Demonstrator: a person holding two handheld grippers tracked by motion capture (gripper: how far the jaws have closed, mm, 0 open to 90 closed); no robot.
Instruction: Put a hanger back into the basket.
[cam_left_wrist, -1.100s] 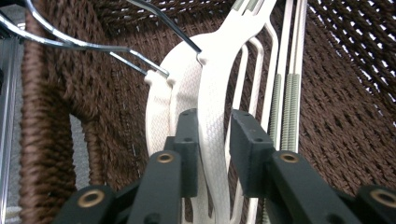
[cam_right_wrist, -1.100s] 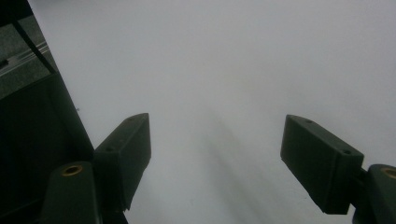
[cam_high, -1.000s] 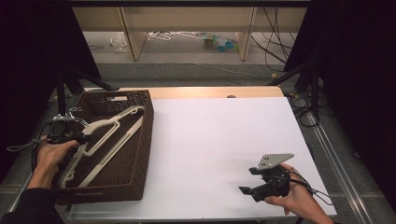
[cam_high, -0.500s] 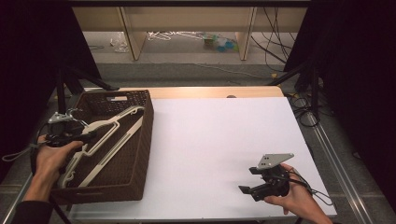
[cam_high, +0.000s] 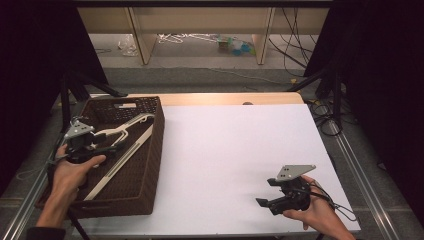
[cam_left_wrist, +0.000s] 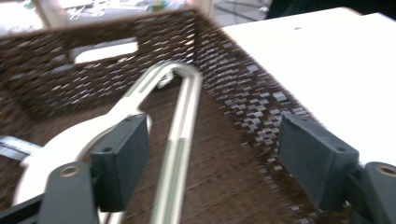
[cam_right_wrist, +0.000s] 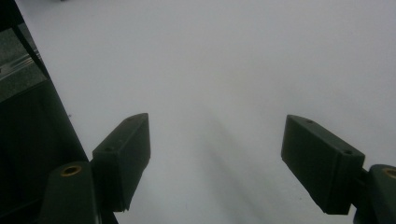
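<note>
We hold our left gripper (cam_high: 107, 147) over the brown basket (cam_high: 150, 165), its jaws just spread wide and clear of the white hanger (cam_left_wrist: 180, 135) lying inside. Our right gripper (cam_high: 265, 202) rests open above the white table (cam_high: 235, 150).

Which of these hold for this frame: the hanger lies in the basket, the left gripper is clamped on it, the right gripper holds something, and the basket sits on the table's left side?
1. The white hanger lies inside the brown woven basket. True.
2. The left gripper is clamped on the hanger. False: its jaws have just been opening and stand apart, pads off the hanger, which lies below them.
3. The right gripper holds something. False: its jaws are open over the bare white table.
4. The basket sits at the table's left side in the high view. True.
</note>
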